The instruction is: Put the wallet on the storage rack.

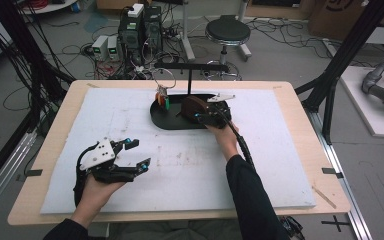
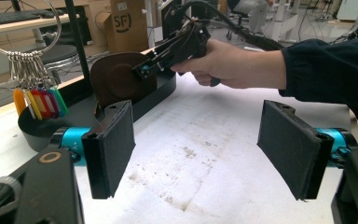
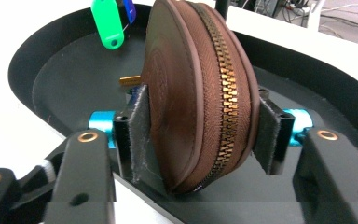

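Note:
A round brown zip pouch [image 3: 196, 88] stands on edge in a black oval tray [image 1: 167, 120], and my right gripper [image 3: 200, 135] is shut on it, one pad on each face. In the high view the pouch [image 1: 192, 106] sits in the tray's right half with the right gripper [image 1: 207, 116] at it. The same pouch [image 2: 116, 77] is seen from the left gripper view. A key ring with coloured tags [image 2: 37, 100] hangs from a black stand [image 1: 190, 75] over the tray's left end. My left gripper [image 1: 136, 152] rests open on the white mat, front left, with nothing between its pads [image 2: 112, 144].
A white foam mat [image 1: 180, 165] covers most of the wooden table [image 1: 300, 115]. A green tag [image 3: 106, 23] hangs just behind the pouch. Beyond the table stand a stool [image 1: 227, 32], computers and many floor cables. Black frame posts rise on both sides.

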Tool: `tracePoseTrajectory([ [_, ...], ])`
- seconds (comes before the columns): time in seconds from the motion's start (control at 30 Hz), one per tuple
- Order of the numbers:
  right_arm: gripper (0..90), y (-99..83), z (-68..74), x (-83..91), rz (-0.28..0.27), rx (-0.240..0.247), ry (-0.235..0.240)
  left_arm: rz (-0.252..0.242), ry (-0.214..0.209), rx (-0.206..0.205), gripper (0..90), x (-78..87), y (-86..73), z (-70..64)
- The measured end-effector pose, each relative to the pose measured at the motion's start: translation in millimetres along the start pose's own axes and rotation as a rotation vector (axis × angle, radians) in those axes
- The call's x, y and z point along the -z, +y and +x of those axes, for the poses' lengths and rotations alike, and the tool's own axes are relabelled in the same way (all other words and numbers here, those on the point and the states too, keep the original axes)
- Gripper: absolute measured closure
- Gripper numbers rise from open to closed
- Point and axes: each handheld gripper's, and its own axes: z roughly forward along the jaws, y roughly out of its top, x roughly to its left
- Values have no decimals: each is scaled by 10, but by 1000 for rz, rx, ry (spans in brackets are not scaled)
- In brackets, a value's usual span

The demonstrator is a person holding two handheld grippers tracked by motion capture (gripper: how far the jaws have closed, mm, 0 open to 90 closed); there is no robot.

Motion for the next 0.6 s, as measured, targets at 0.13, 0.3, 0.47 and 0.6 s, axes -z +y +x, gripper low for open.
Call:
tracePoseTrajectory([
  [0.13,343,41,-12,98,-14,-1,-34,-1,6,-1,269,8,1,6],
  [0.3,317,82,-38,330,-64,18,-53,1,14,0,269,13,-2,28],
  [0.47,317,95,-117,669,-125,10,-15,2,20,-5,269,-11,30,74],
  [0.6,317,69,-218,983,-158,-4,17,9,47,4,269,-38,33,162],
])
